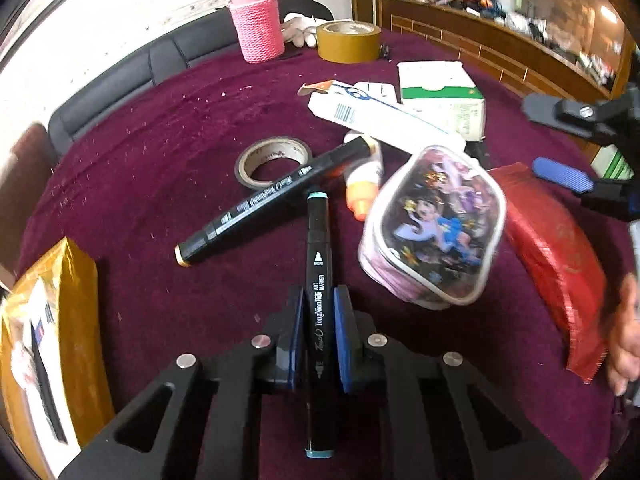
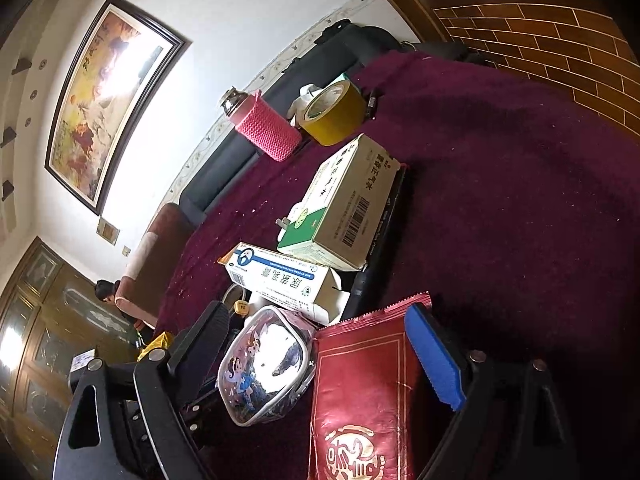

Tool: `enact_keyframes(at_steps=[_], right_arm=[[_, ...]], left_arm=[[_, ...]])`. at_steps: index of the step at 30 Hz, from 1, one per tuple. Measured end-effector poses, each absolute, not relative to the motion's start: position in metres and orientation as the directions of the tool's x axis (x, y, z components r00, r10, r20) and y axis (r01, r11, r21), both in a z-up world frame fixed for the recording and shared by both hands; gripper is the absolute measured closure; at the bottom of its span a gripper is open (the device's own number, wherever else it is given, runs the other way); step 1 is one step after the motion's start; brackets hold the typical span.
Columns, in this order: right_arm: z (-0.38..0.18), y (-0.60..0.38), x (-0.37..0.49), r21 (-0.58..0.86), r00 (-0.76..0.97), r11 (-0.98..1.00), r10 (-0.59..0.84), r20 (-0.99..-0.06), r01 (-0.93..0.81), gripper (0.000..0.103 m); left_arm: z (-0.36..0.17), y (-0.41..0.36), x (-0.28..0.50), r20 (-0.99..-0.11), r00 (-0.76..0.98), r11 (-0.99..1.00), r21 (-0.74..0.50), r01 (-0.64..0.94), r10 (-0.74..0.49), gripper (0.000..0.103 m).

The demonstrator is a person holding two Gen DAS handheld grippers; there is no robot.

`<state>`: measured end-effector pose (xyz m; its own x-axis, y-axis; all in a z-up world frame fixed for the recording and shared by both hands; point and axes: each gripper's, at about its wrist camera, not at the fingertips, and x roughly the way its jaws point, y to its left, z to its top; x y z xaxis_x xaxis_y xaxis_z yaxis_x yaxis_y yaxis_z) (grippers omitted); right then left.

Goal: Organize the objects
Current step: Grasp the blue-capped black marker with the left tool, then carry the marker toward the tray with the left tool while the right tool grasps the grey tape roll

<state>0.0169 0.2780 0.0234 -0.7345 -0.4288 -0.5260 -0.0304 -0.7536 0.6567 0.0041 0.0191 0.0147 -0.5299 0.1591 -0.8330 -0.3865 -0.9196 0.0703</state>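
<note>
Left tool [image 1: 319, 322] pinching a black art marker with teal end caps [image 1: 319, 264] between its blue pads, the marker running lengthwise along the fingers with its far tip pointing up the maroon plush-covered bench [image 1: 168, 128]. Just beyond, a second black marker with a tan end cap [image 1: 256, 208] lying aslant on the cloth, its upper end beside a flat roll of beige tape [image 1: 273, 162] and a small orange-capped bottle [image 1: 362, 192]. To the right of the held marker, a clear zip pouch printed with cartoon figures [image 1: 434, 228], touching a glossy red foil packet with gold print [image 1: 556, 252]. Right tool [image 2: 332, 356] spread wide above pouch and packet, one black finger on the left, one blue-padded finger on the right, pressing on neither. Behind them, a long white and blue carton with a barcode [image 2: 280, 280] lying under a green and white medicine box [image 2: 344, 204]. At the far edge of the bench, a flask in a pink knitted sleeve [image 1: 258, 26] next to a broad roll of brown packing tape [image 1: 348, 40]. A gold foil bag [image 1: 52, 344] at the near left edge. Part of a hand [image 1: 626, 332] in view at the right margin of the left wrist view. A framed landscape painting [image 2: 108, 92] on the white wall.
</note>
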Motion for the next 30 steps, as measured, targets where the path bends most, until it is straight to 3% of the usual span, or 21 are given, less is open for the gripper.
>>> enact_keyframes(at_steps=[8,16,24,27,30], right_arm=[[0.023,0.277,0.017,0.655,-0.734,-0.755,-0.431,-0.525,-0.025,0.01],[0.037,0.274,0.031,0.641,-0.73,-0.766,-0.408,-0.548,-0.052,0.01],[0.068,0.176,0.005,0.629,-0.529,-0.759,-0.608,-0.592,0.168,0.009],[0.055,0.138,-0.02,0.736,-0.383,-0.653,-0.735,-0.559,0.178,0.009],[0.039,0.113,-0.039,0.752,-0.33,-0.648,-0.739,-0.587,0.115,0.009]], left_arm=[[0.057,-0.033,0.067,-0.738,-0.614,-0.947,-0.109,-0.302,0.281,0.089],[0.081,-0.062,0.108,-0.66,-0.681,-0.945,-0.157,-0.287,0.317,0.089],[0.087,-0.101,0.131,-0.61,-0.714,-0.939,-0.237,-0.251,0.345,0.089],[0.09,-0.113,0.141,-0.593,-0.735,-0.944,-0.229,-0.238,0.329,0.089],[0.091,-0.127,0.149,-0.578,-0.747,-0.943,-0.238,-0.231,0.329,0.089]])
